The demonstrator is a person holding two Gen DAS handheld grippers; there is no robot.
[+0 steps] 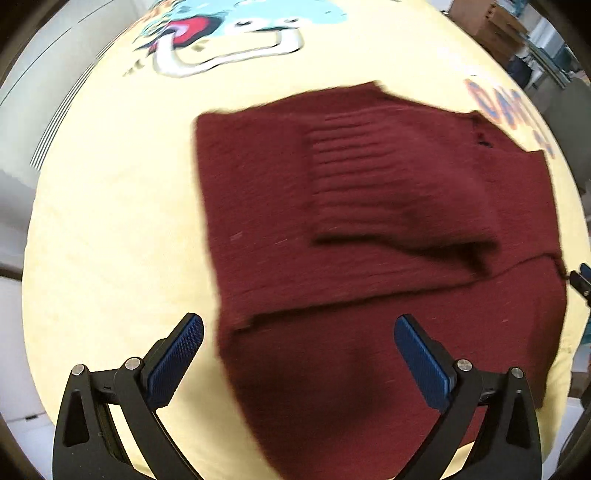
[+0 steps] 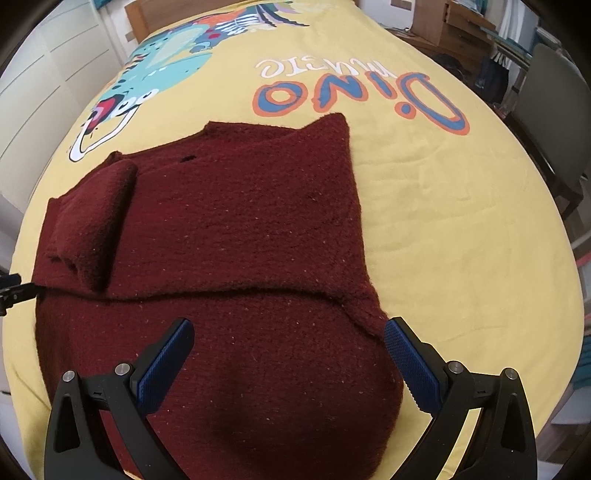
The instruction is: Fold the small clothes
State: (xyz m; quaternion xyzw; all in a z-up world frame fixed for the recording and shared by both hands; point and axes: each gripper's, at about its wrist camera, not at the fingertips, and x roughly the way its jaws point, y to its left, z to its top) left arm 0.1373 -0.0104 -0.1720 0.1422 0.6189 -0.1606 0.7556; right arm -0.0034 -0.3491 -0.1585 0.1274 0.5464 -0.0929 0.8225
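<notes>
A dark red knitted sweater (image 1: 369, 229) (image 2: 229, 229) lies partly folded on a yellow bedspread (image 1: 118, 221) (image 2: 461, 229). One ribbed sleeve (image 1: 388, 184) (image 2: 92, 218) is folded in over its body, and a fold edge runs across the middle. My left gripper (image 1: 299, 325) hovers over the sweater's near left edge, jaws wide open, nothing between the blue pads. Over the near right part of the sweater my right gripper (image 2: 288, 328) is open and empty too. The tip of the left gripper (image 2: 11, 288) pokes in at the left border of the right wrist view.
The bedspread carries a dinosaur print (image 2: 155, 66) and coloured lettering (image 2: 362, 96) beyond the sweater. A white wardrobe (image 2: 44, 74) stands left of the bed. Wooden furniture (image 2: 454, 26) and a chair (image 2: 554, 110) stand to the right.
</notes>
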